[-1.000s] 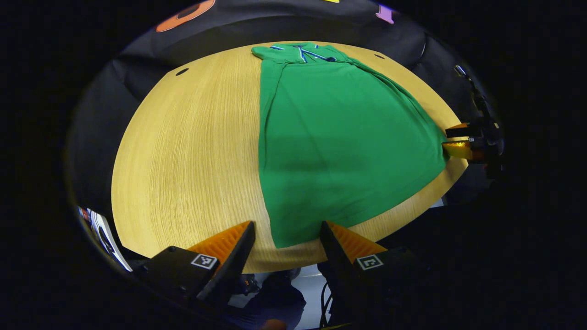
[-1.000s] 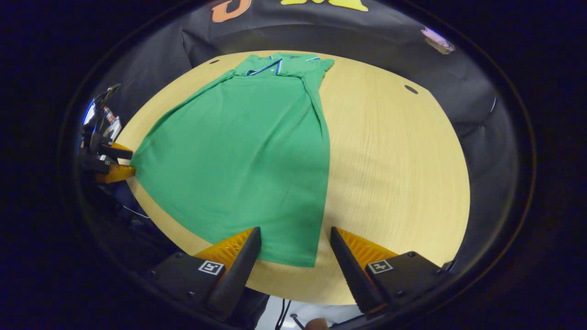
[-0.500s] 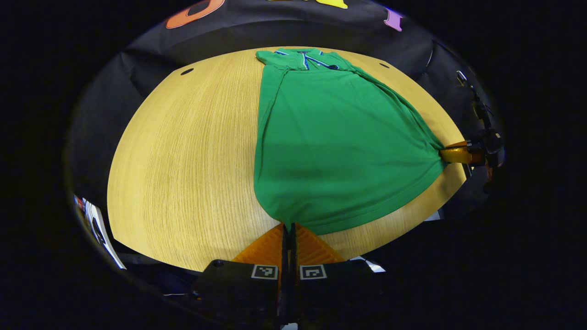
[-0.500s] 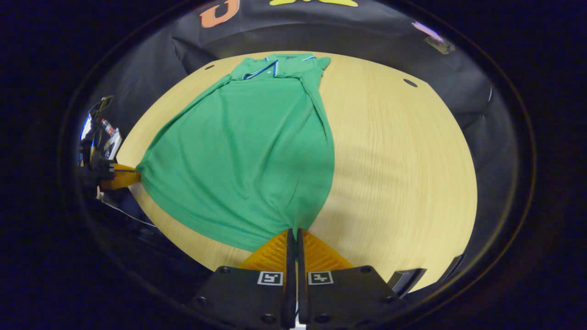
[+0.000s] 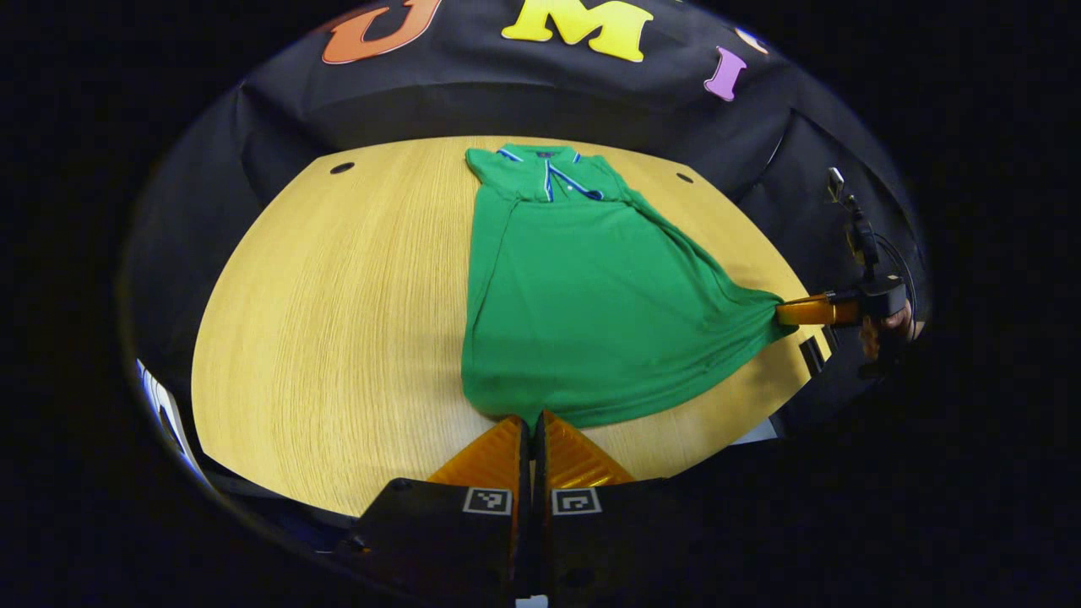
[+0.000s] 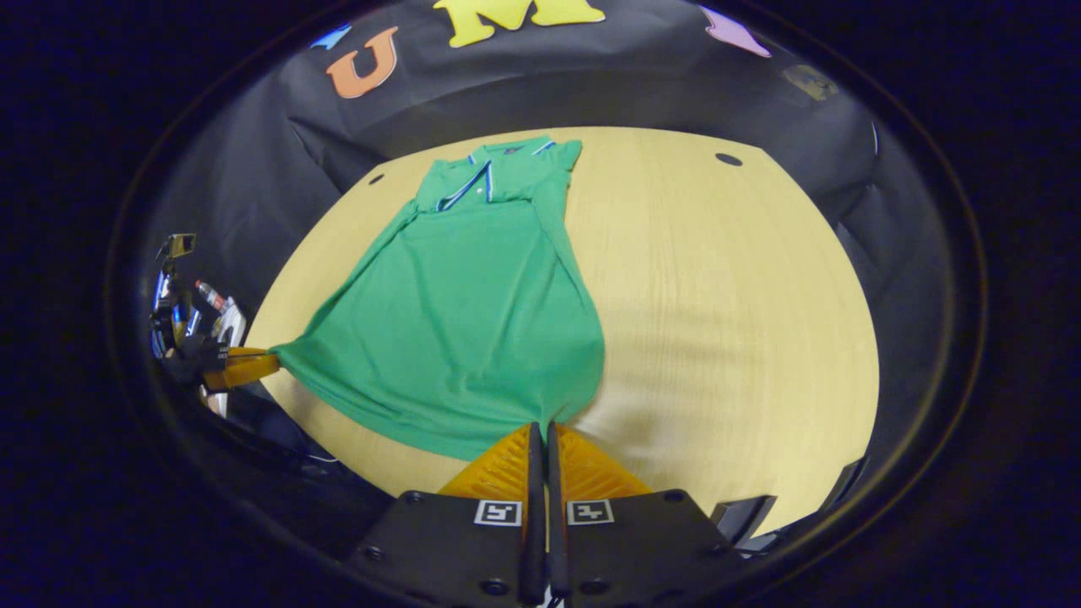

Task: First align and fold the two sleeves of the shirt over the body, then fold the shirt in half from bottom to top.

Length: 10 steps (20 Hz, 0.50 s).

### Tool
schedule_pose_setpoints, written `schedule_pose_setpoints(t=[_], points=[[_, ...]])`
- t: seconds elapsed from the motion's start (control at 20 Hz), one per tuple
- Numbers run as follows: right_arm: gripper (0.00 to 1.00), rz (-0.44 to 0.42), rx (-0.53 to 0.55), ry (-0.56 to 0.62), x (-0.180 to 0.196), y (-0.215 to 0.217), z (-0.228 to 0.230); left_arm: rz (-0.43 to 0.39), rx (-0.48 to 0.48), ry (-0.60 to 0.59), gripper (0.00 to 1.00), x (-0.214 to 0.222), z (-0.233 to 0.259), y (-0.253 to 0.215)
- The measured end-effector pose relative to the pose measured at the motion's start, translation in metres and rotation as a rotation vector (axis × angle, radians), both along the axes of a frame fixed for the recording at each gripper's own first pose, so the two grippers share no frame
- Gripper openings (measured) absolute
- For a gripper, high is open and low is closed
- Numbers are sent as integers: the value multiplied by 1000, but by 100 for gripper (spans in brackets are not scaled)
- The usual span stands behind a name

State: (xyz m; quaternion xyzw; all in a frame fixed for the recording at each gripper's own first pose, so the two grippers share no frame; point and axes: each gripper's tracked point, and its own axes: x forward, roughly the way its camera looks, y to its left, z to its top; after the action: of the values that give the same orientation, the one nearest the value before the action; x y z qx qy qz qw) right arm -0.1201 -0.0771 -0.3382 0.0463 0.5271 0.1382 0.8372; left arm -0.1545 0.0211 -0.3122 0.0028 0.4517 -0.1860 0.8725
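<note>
With both sleeves judged already folded in, the green polo shirt lies collar-far on the round wooden table, its hem lifted. The left gripper pinches one hem corner; the right gripper pinches the other. Step in hand: the bottom-to-top fold. The next move calls for carrying both corners evenly toward the collar. No readable brand or label shows on the shirt.
</note>
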Motion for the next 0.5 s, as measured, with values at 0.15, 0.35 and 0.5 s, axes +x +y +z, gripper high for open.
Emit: schedule_pose_setpoints(t=[0.15,0.35,0.5], points=[[5,-17,18,-33,21,1,16,-18,-20,-57,3,23,22,-5],[5,-28,44,-91,57,5,42,-12,-56,-127,3,67,49,-9],[5,-37,64,-156,98,4,72,-9,-71,-180,3,105,70,-12]])
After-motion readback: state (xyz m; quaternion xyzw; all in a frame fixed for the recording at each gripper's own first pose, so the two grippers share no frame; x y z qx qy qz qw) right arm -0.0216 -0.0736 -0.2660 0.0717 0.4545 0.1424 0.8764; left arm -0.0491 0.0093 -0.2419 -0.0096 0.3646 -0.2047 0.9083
